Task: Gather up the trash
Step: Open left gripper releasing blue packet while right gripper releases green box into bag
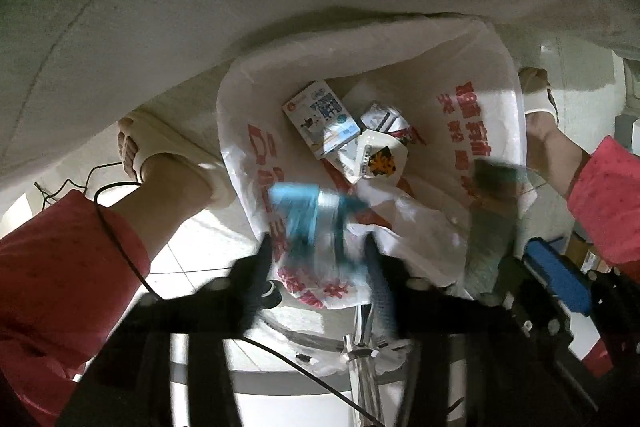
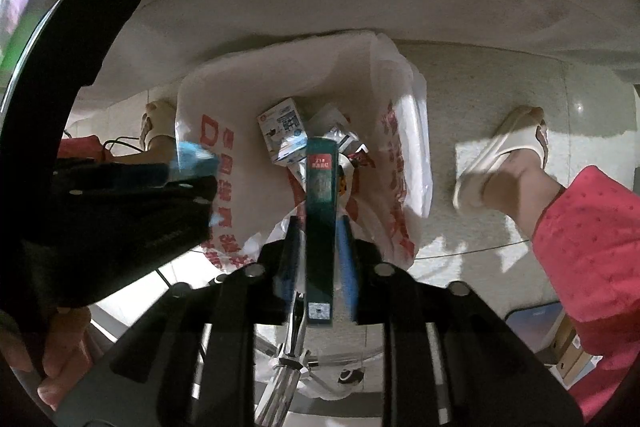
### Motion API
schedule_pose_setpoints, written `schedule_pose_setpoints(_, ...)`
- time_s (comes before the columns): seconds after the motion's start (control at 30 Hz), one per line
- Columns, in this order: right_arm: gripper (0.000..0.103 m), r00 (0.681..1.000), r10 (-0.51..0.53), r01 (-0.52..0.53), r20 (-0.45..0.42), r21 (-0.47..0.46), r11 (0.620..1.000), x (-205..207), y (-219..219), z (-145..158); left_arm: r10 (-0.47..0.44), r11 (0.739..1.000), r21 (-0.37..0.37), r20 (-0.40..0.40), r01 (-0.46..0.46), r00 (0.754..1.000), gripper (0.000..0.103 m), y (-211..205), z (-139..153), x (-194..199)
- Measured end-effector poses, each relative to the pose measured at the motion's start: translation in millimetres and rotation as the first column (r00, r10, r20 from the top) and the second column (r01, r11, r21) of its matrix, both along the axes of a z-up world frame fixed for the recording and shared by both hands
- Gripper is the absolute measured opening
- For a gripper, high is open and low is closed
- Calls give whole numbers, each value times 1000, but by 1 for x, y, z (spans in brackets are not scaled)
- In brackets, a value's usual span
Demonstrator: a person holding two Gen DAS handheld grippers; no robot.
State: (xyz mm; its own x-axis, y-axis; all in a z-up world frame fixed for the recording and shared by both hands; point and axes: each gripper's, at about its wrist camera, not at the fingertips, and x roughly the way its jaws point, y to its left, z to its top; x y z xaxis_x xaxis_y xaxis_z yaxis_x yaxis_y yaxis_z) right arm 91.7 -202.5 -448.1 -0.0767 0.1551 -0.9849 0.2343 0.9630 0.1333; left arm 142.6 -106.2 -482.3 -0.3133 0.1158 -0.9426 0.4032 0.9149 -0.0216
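A white plastic bag with red print (image 1: 472,115) (image 2: 224,171) hangs open below both grippers. Inside lie a milk carton (image 1: 320,119) (image 2: 282,131) and crumpled wrappers (image 1: 380,151). My left gripper (image 1: 316,251) is over the bag's near edge, with a blurred light-blue wrapper (image 1: 308,215) between its fingers. It also shows in the right wrist view (image 2: 196,155). My right gripper (image 2: 318,235) is shut on a thin dark-green box (image 2: 320,211), held upright over the bag mouth. The green box shows blurred in the left wrist view (image 1: 496,179).
The person's feet in white slippers (image 1: 160,143) (image 2: 504,155) stand either side of the bag on the pale tiled floor. A round table edge (image 1: 280,7) curves above. A chrome chair base (image 2: 288,359) sits below. Boxes (image 2: 568,351) lie at right.
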Motion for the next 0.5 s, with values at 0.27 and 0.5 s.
schedule_pose_setpoints(0.27,41,1000,-14,14,6,-2,1000,0,-1,2,10,1000,16,-7,-10,1000,74,0,-2,1)
schedule_pose_setpoints(0.5,49,1000,-6,6,22,-9,1000,0,2,10,11,1000,19,17,-12,1000,75,2,10,-1)
